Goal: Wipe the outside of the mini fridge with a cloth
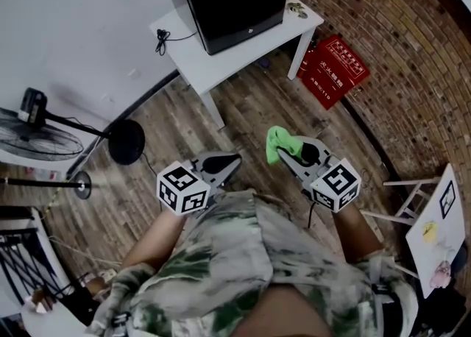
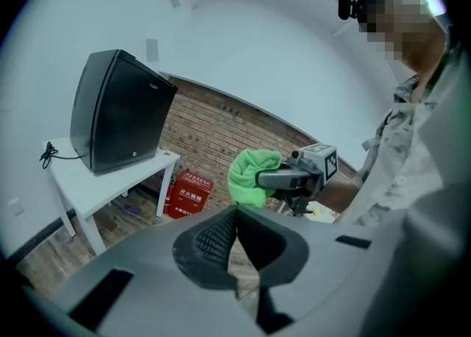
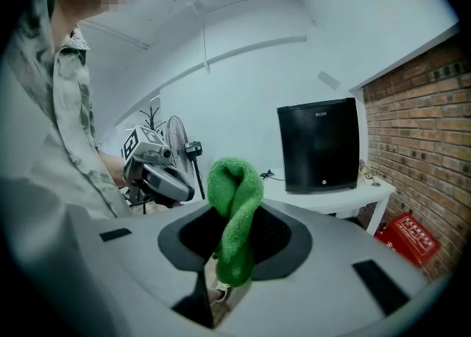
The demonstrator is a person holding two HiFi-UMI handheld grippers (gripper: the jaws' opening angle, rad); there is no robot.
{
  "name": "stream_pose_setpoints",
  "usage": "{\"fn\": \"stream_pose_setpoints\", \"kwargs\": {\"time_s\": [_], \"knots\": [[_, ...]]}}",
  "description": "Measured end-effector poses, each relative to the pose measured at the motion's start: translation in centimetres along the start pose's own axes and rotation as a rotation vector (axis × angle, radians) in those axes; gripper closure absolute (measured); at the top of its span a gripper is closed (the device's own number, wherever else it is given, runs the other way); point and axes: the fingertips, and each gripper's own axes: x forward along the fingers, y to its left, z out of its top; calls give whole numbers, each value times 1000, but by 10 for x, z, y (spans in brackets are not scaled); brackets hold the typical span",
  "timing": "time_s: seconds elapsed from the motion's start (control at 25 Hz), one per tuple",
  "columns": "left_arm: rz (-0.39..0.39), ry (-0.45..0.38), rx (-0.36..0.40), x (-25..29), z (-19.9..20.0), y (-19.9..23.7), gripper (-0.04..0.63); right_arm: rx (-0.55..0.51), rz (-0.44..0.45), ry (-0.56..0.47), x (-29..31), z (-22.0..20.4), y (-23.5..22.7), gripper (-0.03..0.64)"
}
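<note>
The black mini fridge (image 1: 234,1) stands on a white table (image 1: 221,59) ahead of me; it also shows in the left gripper view (image 2: 118,111) and the right gripper view (image 3: 319,144). My right gripper (image 1: 285,153) is shut on a folded green cloth (image 1: 278,142), which sticks up out of the jaws (image 3: 235,203) well short of the fridge. My left gripper (image 1: 227,162) hangs beside it at waist height, jaws shut with nothing between them (image 2: 235,216). From the left gripper view, the cloth (image 2: 250,174) and the right gripper (image 2: 266,179) appear in front of the brick wall.
A red box (image 1: 333,71) leans on the curved brick wall right of the table. A standing fan (image 1: 37,133) and its round base (image 1: 126,141) are at the left. A black cable (image 1: 162,37) lies on the table. A white stand (image 1: 434,232) sits far right on the wooden floor.
</note>
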Motion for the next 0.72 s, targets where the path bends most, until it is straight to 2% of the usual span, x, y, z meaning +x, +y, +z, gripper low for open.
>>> {"fn": "stream_pose_setpoints", "kwargs": {"time_s": [0.48, 0.72], "knots": [[-38, 28, 62, 14, 3, -26, 569, -13, -33, -12, -30, -3, 7, 505], [-51, 59, 58, 18, -3, -28, 569, -10, -39, -7, -37, -4, 11, 505]]}}
